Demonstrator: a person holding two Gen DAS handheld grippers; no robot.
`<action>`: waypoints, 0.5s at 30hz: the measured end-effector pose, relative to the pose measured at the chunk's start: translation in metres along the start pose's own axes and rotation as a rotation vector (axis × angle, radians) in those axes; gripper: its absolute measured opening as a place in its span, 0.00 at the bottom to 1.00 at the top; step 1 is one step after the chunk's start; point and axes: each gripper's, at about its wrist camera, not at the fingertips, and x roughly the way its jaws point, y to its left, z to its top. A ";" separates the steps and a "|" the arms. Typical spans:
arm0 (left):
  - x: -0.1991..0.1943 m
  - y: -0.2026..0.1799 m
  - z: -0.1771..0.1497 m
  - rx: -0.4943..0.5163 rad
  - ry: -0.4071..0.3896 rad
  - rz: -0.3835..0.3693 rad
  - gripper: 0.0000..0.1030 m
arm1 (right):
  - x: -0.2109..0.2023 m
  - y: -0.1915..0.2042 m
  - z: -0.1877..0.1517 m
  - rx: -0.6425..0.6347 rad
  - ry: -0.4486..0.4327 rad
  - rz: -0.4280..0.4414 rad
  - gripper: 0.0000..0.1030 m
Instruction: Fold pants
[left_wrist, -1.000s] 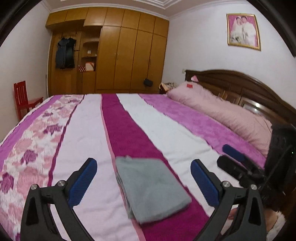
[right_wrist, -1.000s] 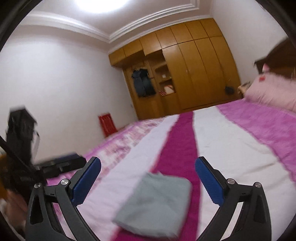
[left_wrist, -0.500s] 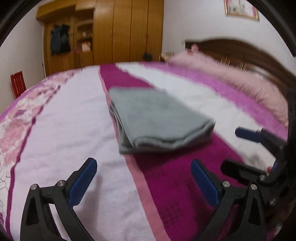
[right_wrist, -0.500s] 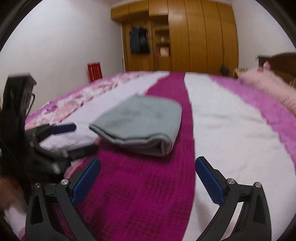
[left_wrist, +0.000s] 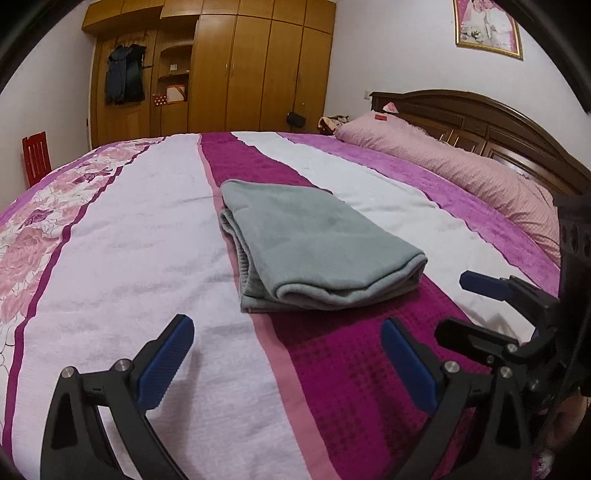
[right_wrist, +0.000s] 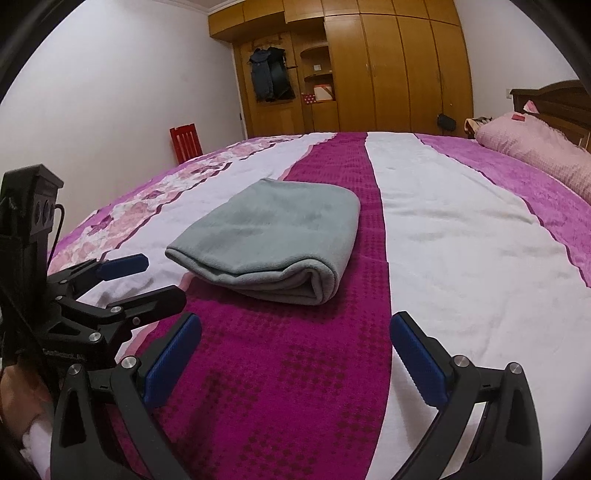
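I see the pants (left_wrist: 317, 243) folded into a compact grey stack on the bed (left_wrist: 110, 266), lying mostly on the dark magenta stripe (left_wrist: 354, 369) with the left edge over the white band. In the left wrist view the stack sits at 12 o'clock from the left gripper (left_wrist: 288, 365), apart from its tips; the rolled fold faces the camera and the elastic waistband edge shows on the stack's left side. The left gripper's jaws stand wide and hold nothing. The right gripper (right_wrist: 295, 354) is likewise spread wide and empty, with the stack at 12 o'clock, slightly toward 11, not touching. Each gripper appears in the other's view (right gripper at 3 o'clock in the left view, left gripper at 9 o'clock in the right view). A pink pillow (left_wrist: 461, 166) lies along the headboard (left_wrist: 480, 118) at 2 o'clock; a wardrobe (left_wrist: 240, 70) stands beyond the bed at 12 o'clock.
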 end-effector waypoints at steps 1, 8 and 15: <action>0.000 -0.001 0.000 0.003 0.001 0.001 1.00 | 0.000 0.000 0.001 0.001 0.001 0.001 0.99; 0.001 0.002 0.001 -0.009 0.005 -0.008 1.00 | 0.000 0.002 0.002 -0.001 0.005 0.003 0.99; 0.001 0.002 0.001 -0.009 0.007 -0.008 1.00 | 0.000 0.002 0.002 -0.001 0.008 0.006 0.99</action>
